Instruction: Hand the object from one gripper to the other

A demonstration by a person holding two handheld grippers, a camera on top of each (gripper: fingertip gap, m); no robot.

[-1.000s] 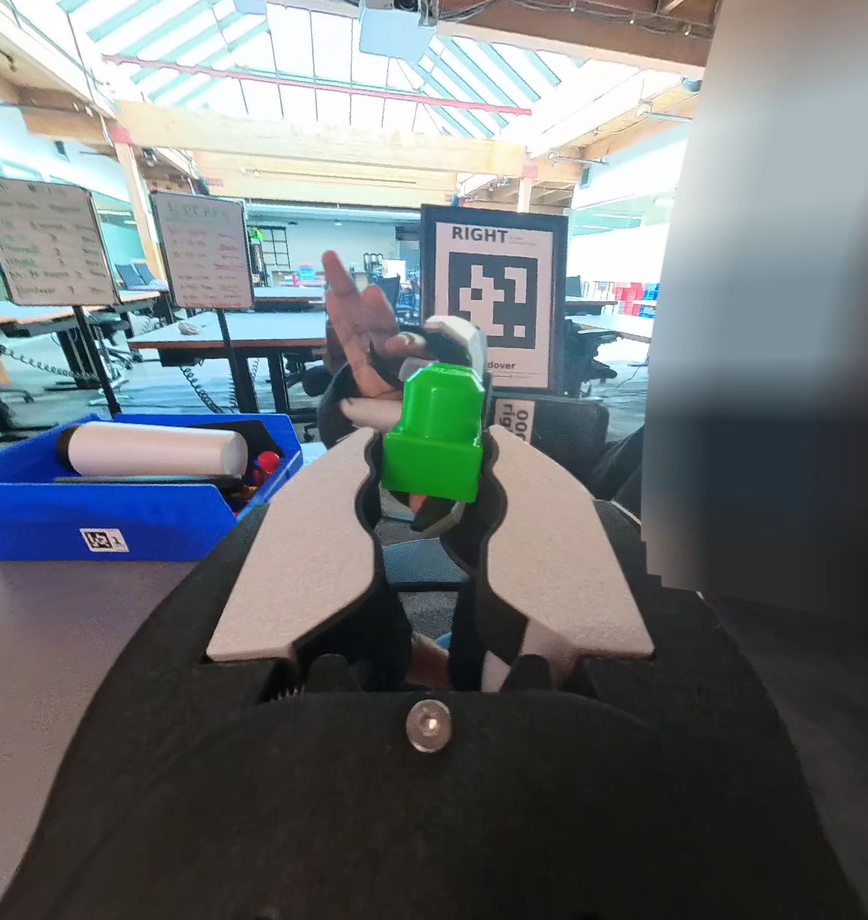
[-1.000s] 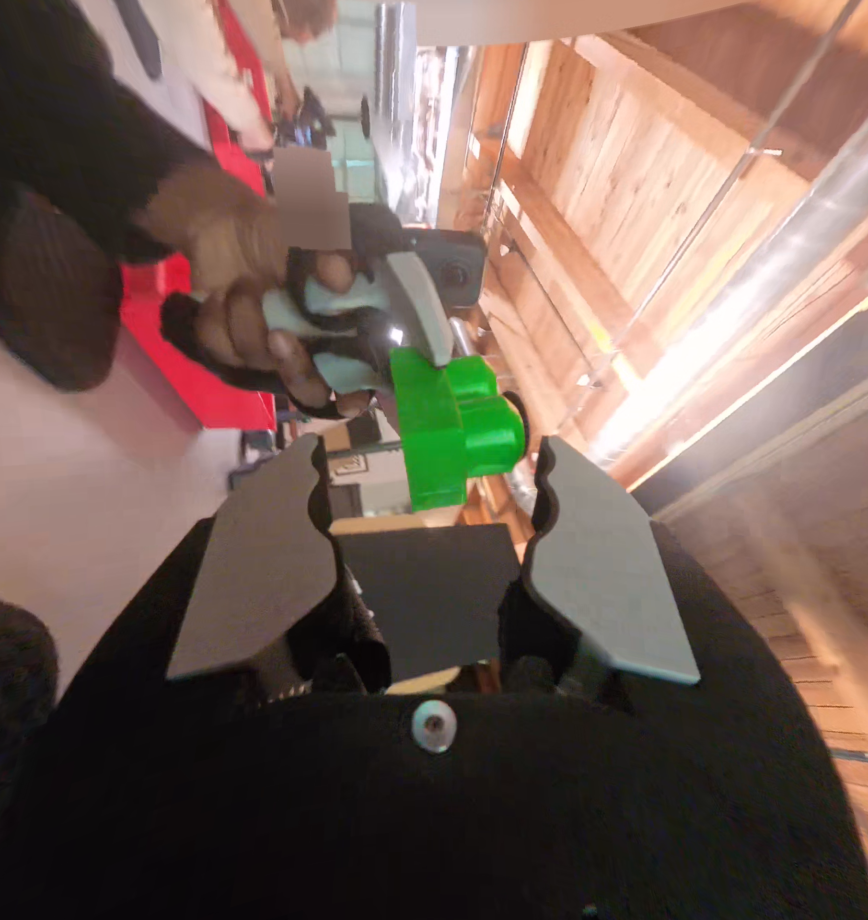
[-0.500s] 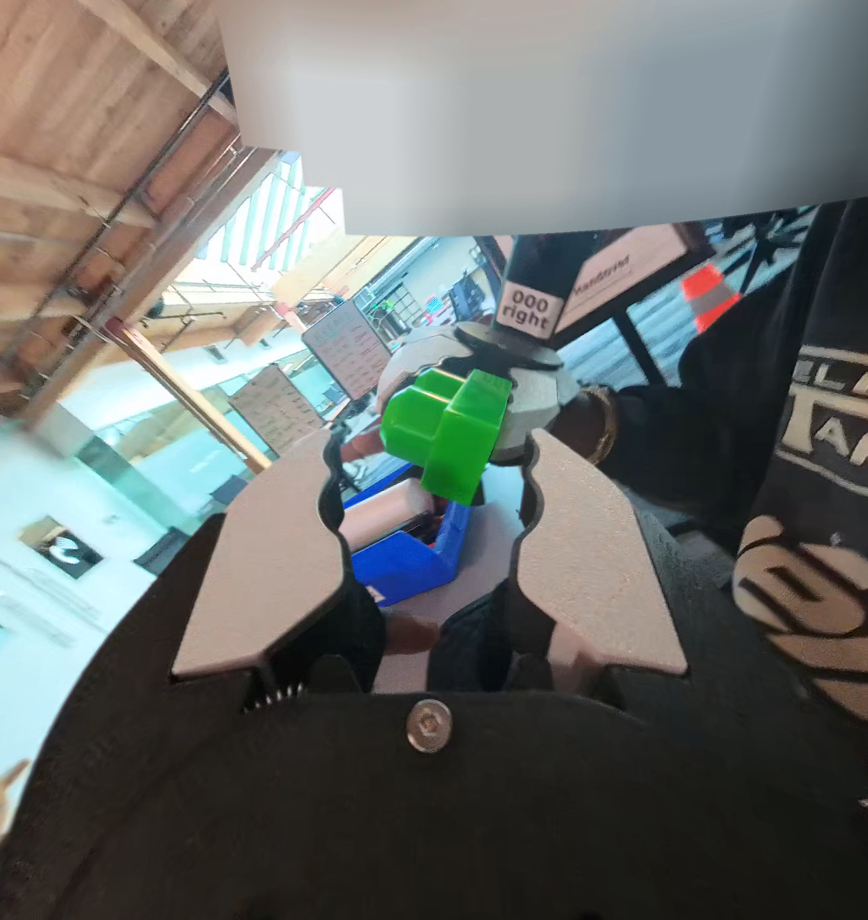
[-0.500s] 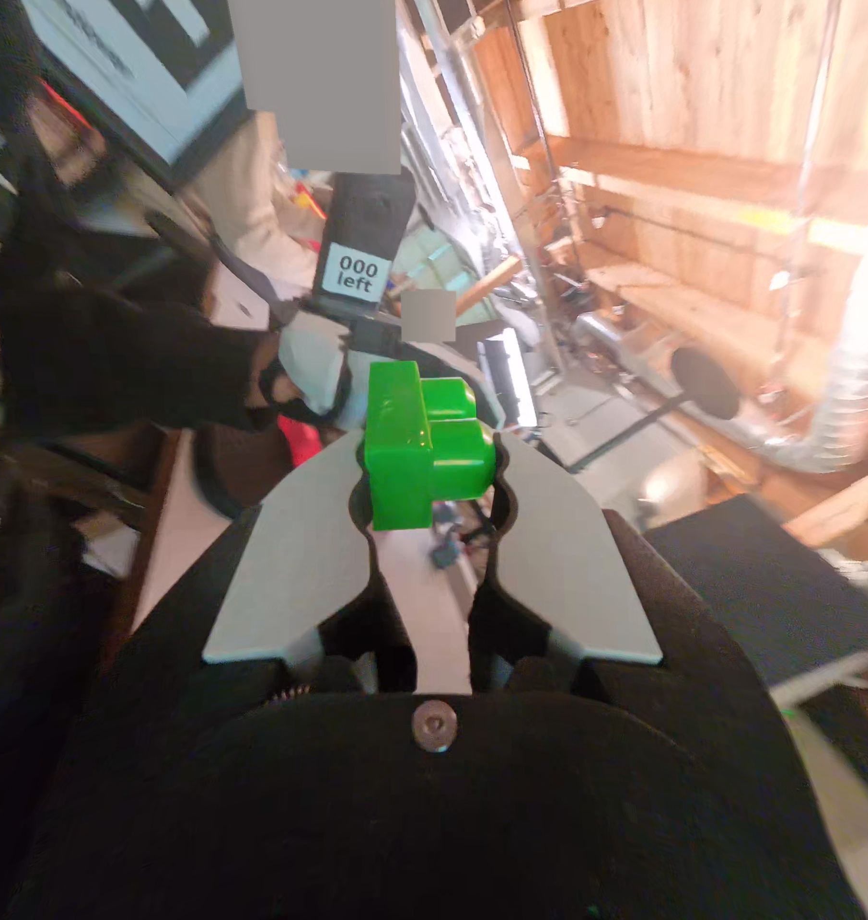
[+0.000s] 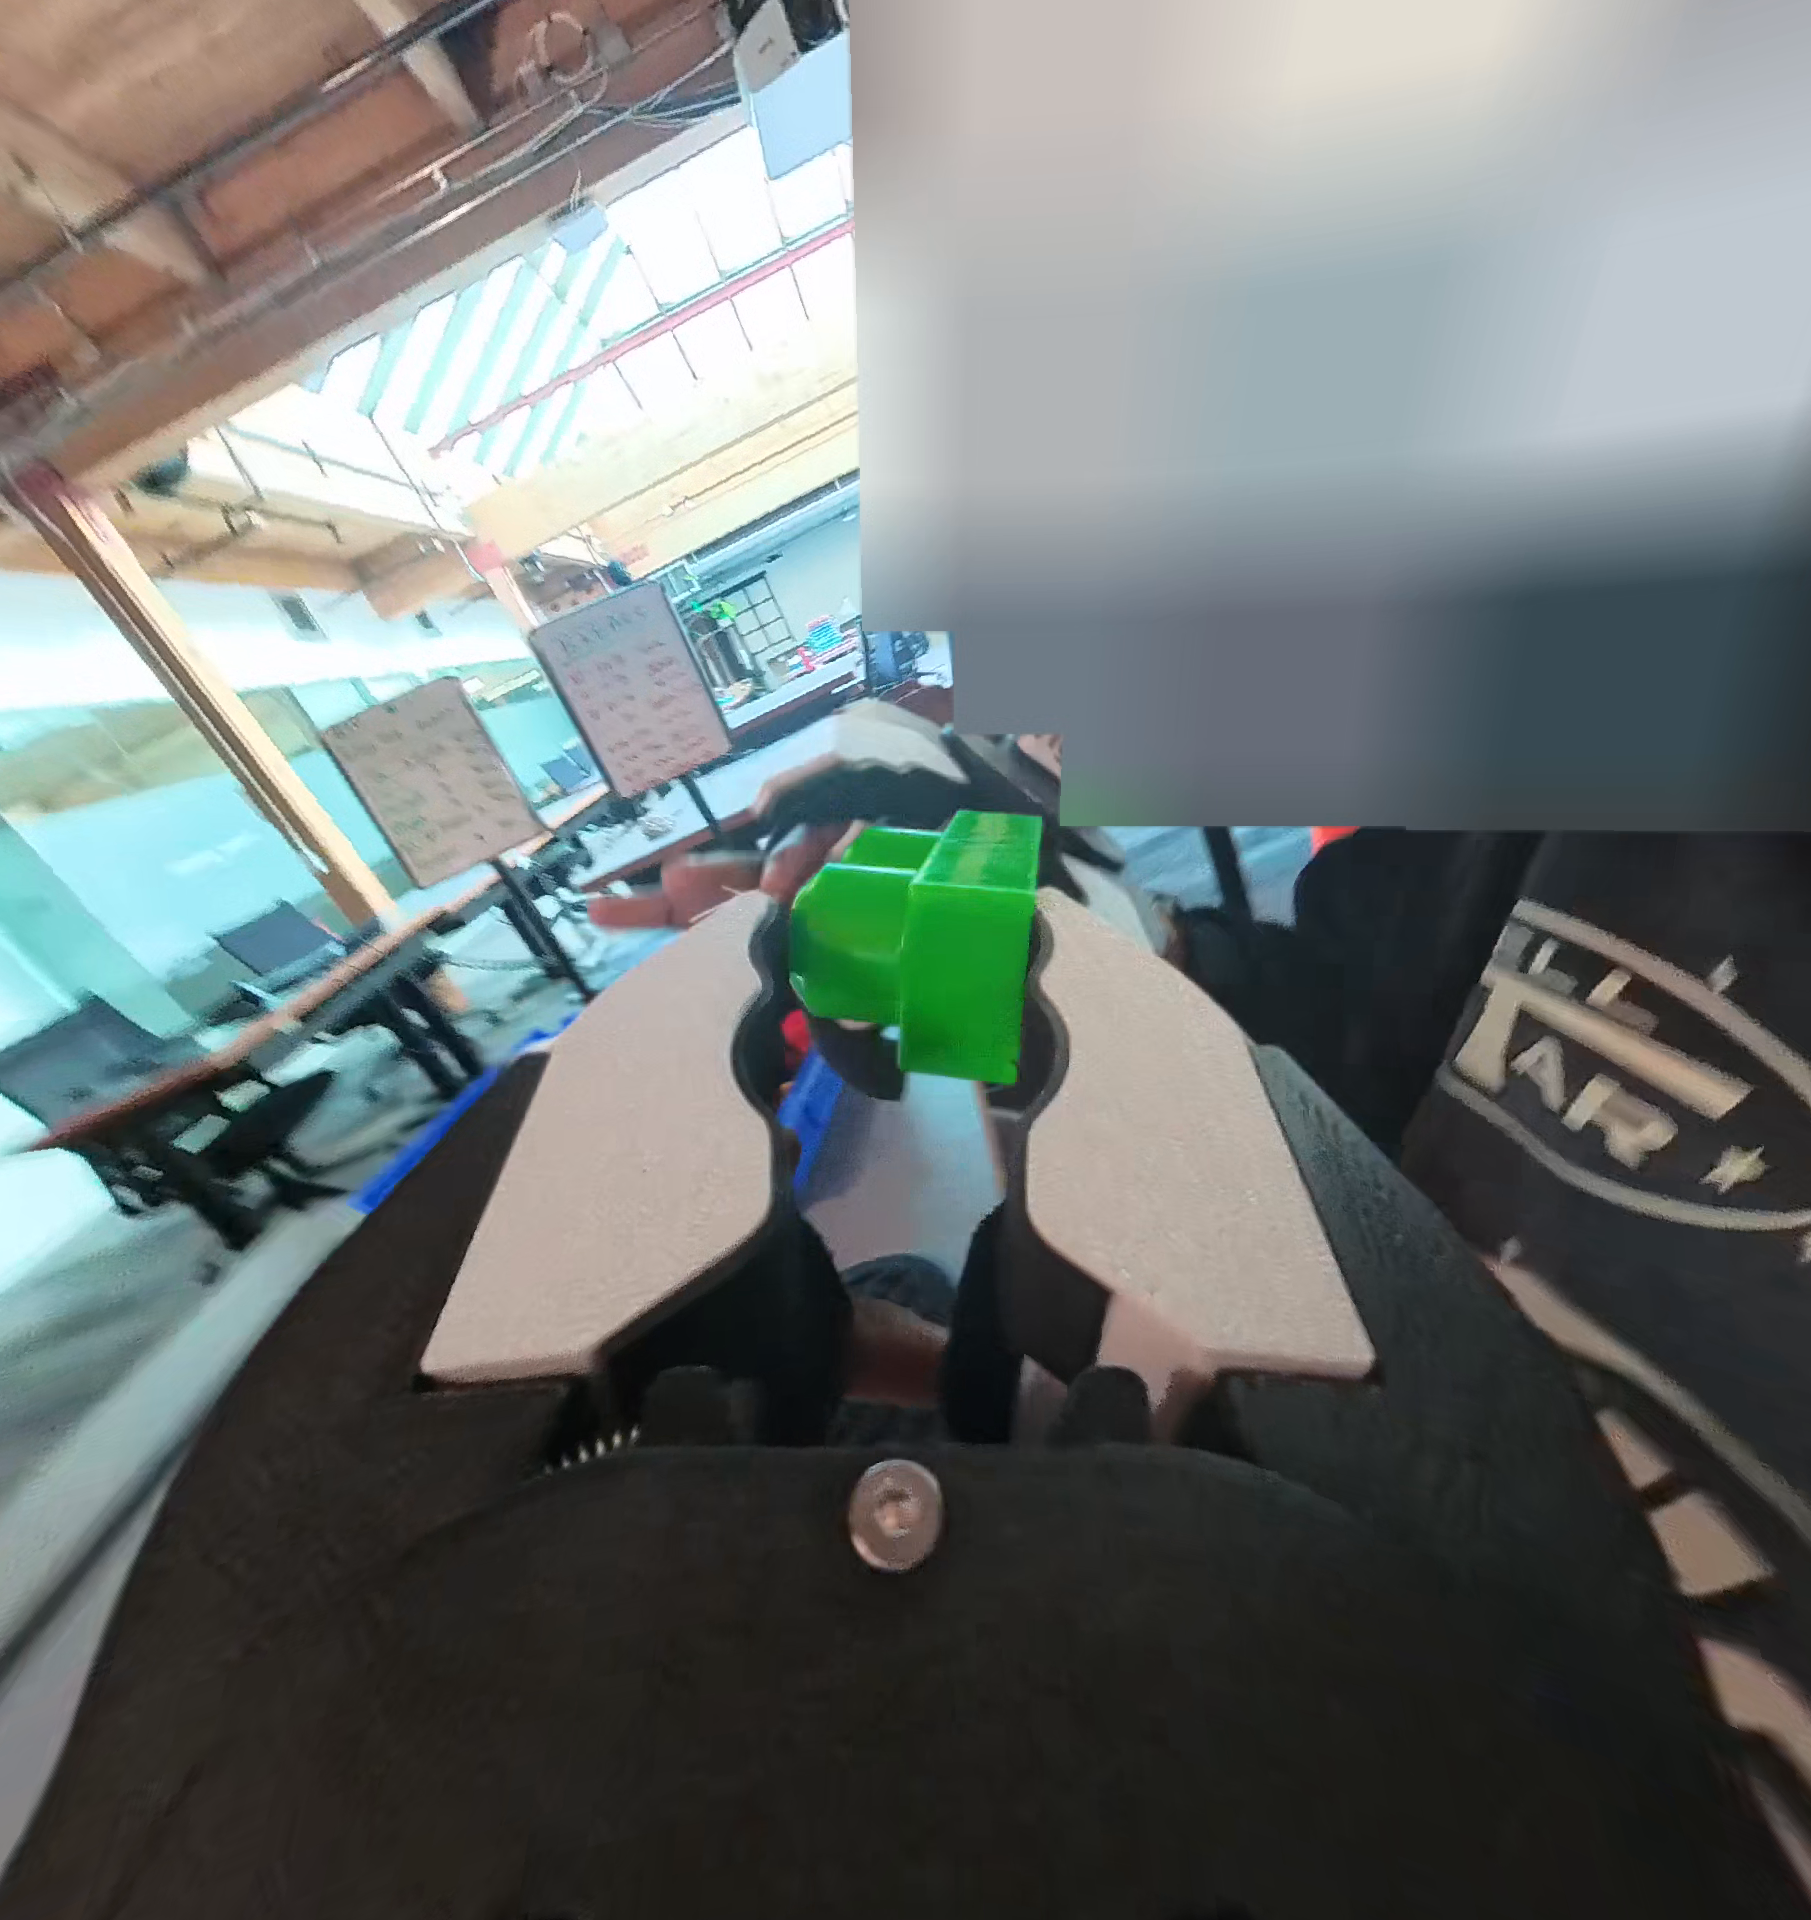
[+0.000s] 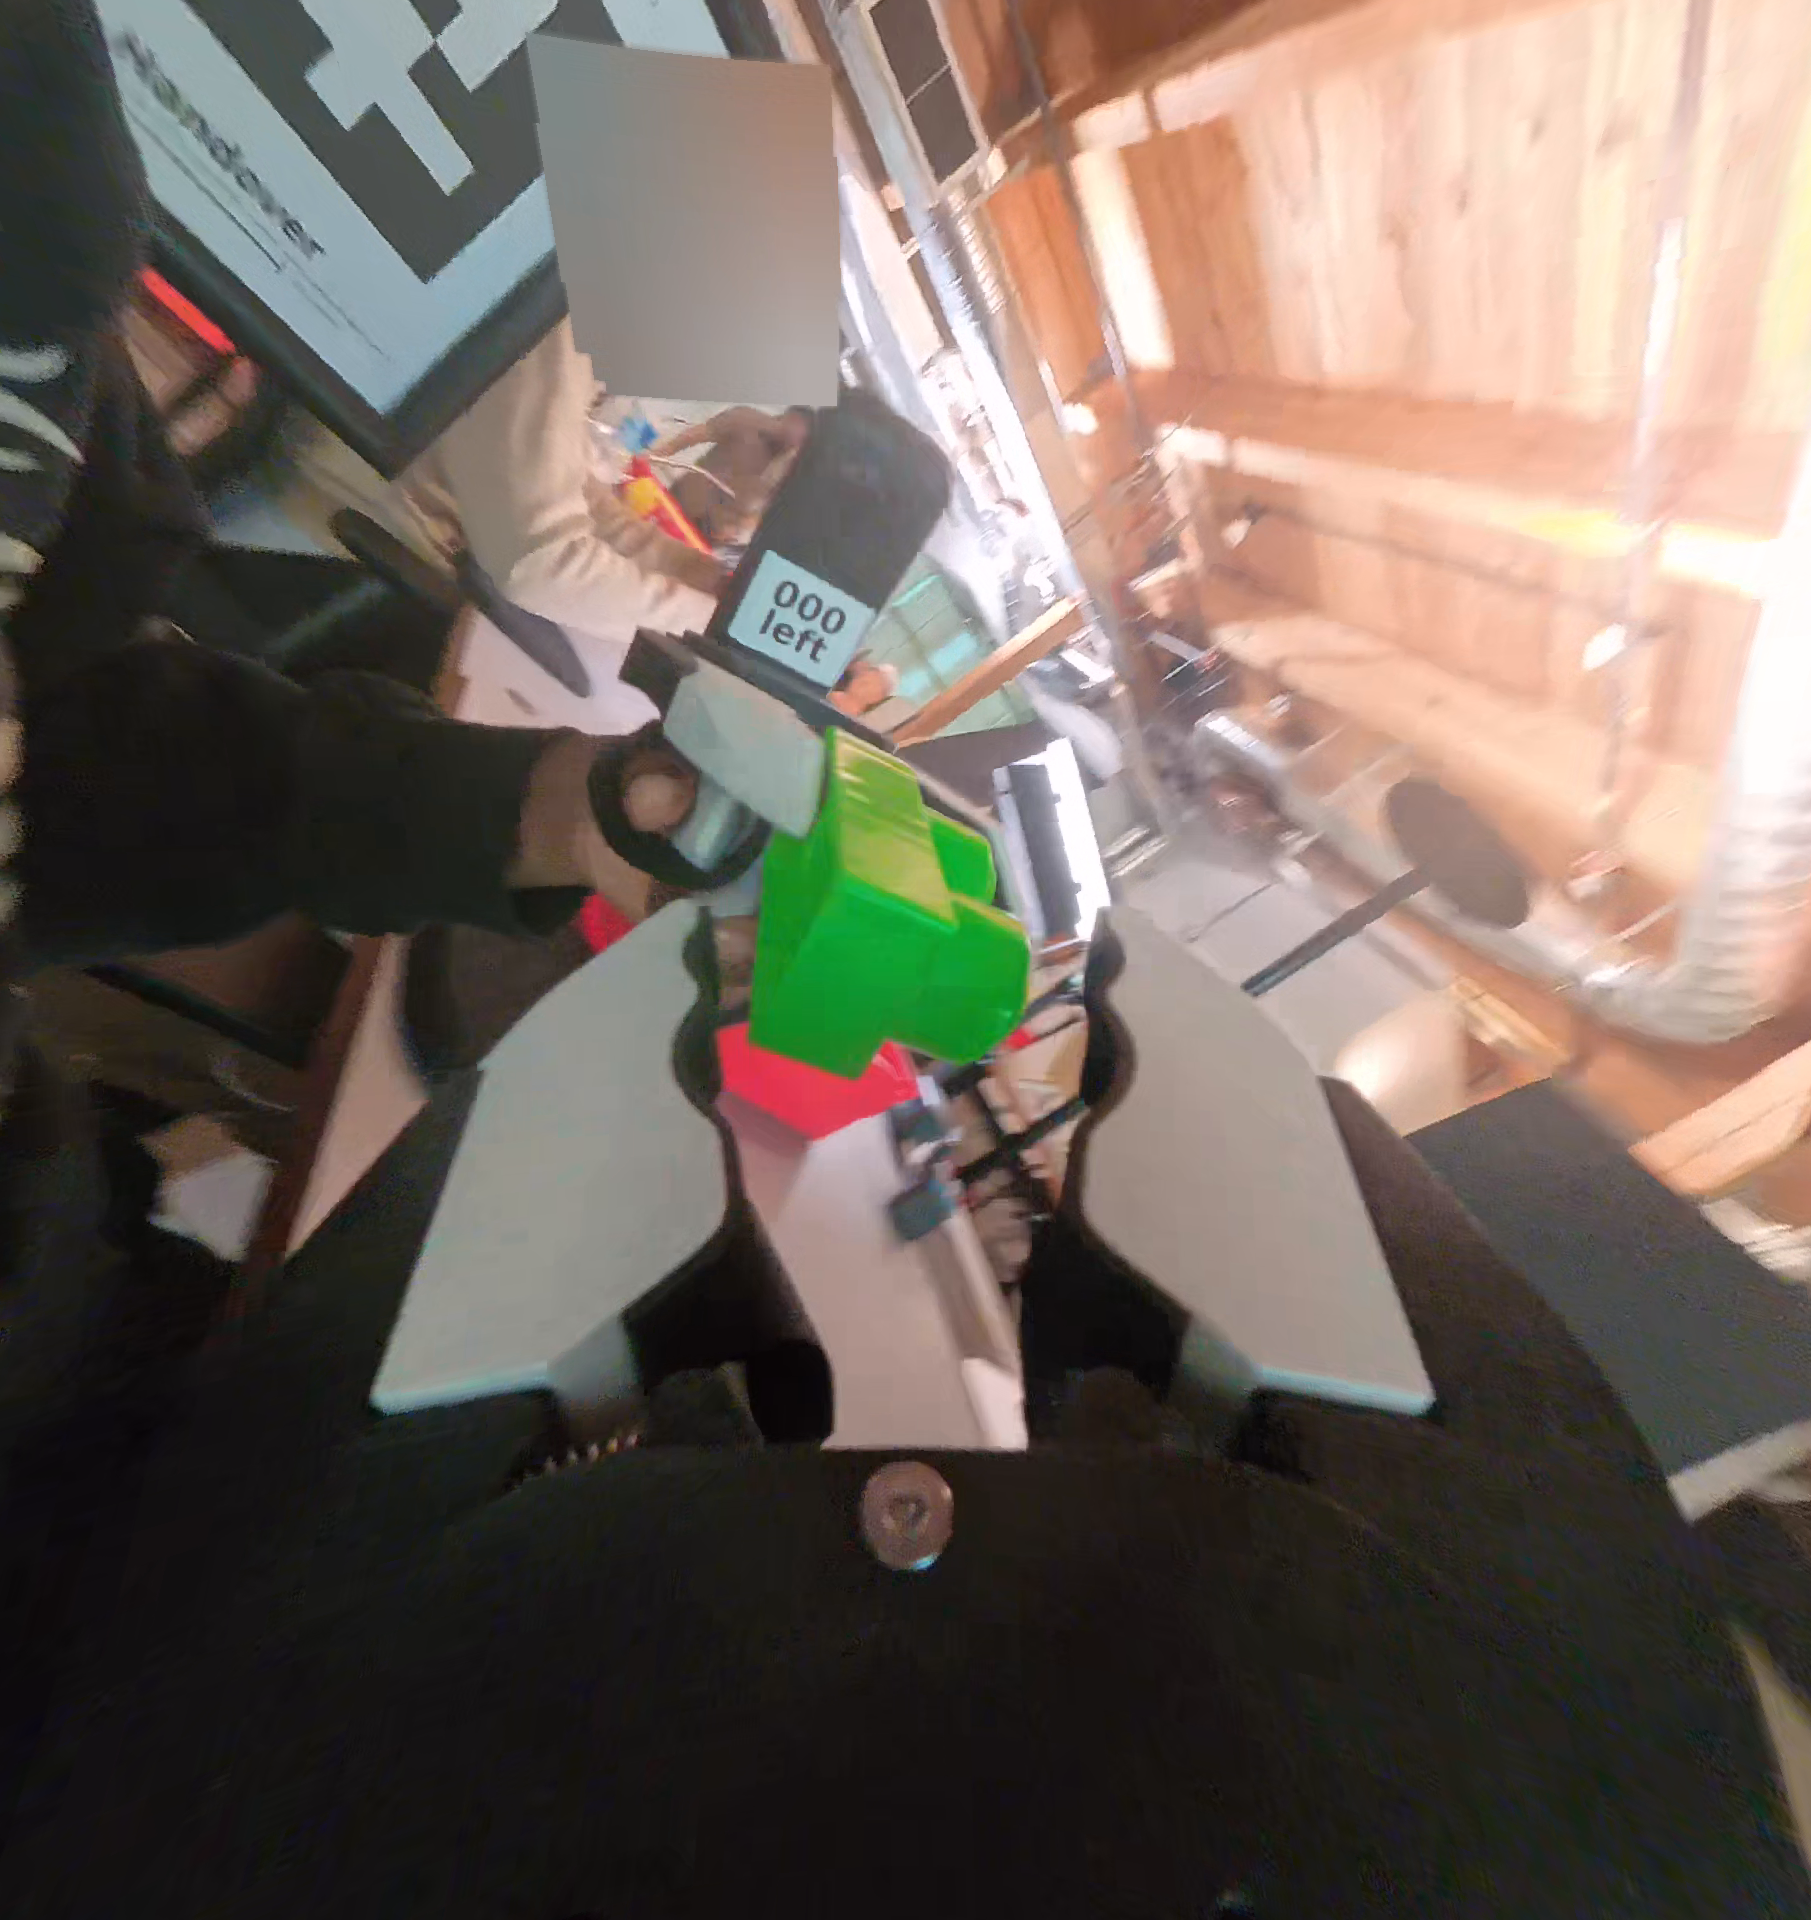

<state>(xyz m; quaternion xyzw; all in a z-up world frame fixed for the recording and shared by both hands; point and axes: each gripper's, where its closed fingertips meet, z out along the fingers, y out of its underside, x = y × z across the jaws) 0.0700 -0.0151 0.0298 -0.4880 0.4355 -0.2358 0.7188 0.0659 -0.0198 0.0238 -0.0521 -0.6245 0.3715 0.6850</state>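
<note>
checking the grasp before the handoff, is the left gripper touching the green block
Touching. The right wrist view shows a grey finger of the left gripper pressed flat on the green block; the left wrist view shows it wedged between both.

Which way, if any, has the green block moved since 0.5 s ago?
Yes. Against the left gripper, the green block moved back between its jaws, now clamped there.
</note>
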